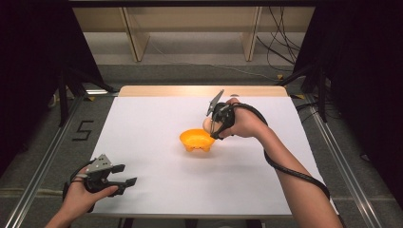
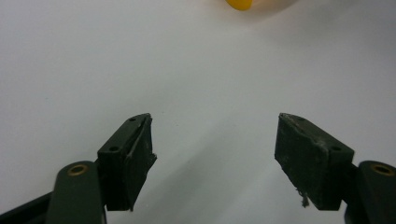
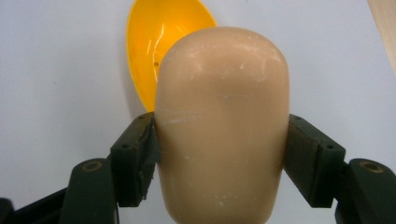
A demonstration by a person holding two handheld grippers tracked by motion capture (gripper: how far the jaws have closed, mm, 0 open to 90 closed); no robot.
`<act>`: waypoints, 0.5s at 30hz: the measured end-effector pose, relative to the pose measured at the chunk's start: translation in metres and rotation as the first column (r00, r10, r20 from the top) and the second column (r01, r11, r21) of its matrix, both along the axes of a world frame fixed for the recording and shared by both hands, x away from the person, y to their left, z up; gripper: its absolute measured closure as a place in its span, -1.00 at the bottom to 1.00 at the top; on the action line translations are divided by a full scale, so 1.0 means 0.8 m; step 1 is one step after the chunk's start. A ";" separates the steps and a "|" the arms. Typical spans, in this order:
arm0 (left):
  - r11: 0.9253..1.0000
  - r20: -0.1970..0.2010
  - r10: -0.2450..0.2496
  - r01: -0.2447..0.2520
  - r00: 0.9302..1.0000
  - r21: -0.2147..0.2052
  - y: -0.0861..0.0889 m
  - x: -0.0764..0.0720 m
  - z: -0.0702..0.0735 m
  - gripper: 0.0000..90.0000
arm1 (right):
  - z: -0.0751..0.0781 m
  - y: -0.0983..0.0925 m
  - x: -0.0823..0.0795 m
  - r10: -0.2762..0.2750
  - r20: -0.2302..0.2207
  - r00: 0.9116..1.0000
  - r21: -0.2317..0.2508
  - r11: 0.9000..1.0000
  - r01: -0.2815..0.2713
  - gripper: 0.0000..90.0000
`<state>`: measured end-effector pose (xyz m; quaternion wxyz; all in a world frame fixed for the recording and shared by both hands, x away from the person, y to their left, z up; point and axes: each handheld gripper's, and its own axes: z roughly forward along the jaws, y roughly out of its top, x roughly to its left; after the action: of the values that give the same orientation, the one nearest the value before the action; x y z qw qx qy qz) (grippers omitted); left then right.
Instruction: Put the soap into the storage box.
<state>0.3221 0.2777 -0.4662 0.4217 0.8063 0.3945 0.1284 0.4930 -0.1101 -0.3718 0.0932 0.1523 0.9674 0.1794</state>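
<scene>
Egg (image 3: pixel 222 126) first, since that's clearly what this is about: it's a beige, egg-shaped thing clamped between the jaws of my right gripper (image 1: pixel 216 124), one pad pressing each flank, held up off the counter (image 1: pixel 152 180) right beside the orange bowl (image 1: pixel 196 140) near the middle of the high view.

Going near to far: at the lower left of the high view my left gripper (image 1: pixel 124 175) just sits low over the counter's front edge, jaws spread wide with nothing between them. In its own view there's bare white surface and a sliver of the bowl at the top edge.

Further back, centre frame, is my right hand (image 1: pixel 244 124) with the egg. In the right gripper view the bowl peeks out behind the egg at the upper left, so I'd guess that's where it's headed.

What worries me:
- The egg's sides look smooth and curved, so it could squirt out if I squeeze unevenly.
- Letting go too early or off-centre might clip the rim and tip the bowl, which looks light.
- From there it could roll off across the counter.
</scene>
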 end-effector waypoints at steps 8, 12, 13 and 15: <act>1.000 0.011 -0.008 0.008 1.000 0.010 0.001 0.001 0.000 -0.39 | -0.001 0.008 0.003 0.028 0.010 1.000 -0.004 1.000 -0.028 -0.25; 1.000 0.012 -0.008 0.008 1.000 0.009 0.001 0.001 0.000 -0.39 | -0.002 0.011 0.005 0.053 0.007 0.999 0.003 0.999 -0.053 -0.25; 1.000 0.012 -0.008 0.008 1.000 0.010 0.001 0.001 0.000 -0.39 | -0.002 0.012 0.004 0.035 0.002 0.999 -0.008 0.999 -0.035 -0.25; 1.000 0.011 -0.009 0.008 1.000 0.009 0.001 0.001 0.000 -0.39 | -0.003 0.015 0.004 0.040 -0.003 0.999 0.000 0.999 -0.040 -0.25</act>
<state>0.3226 0.2786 -0.4660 0.4207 0.8092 0.3880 0.1331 0.4963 -0.0979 -0.3744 0.0881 0.1332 0.9704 0.1811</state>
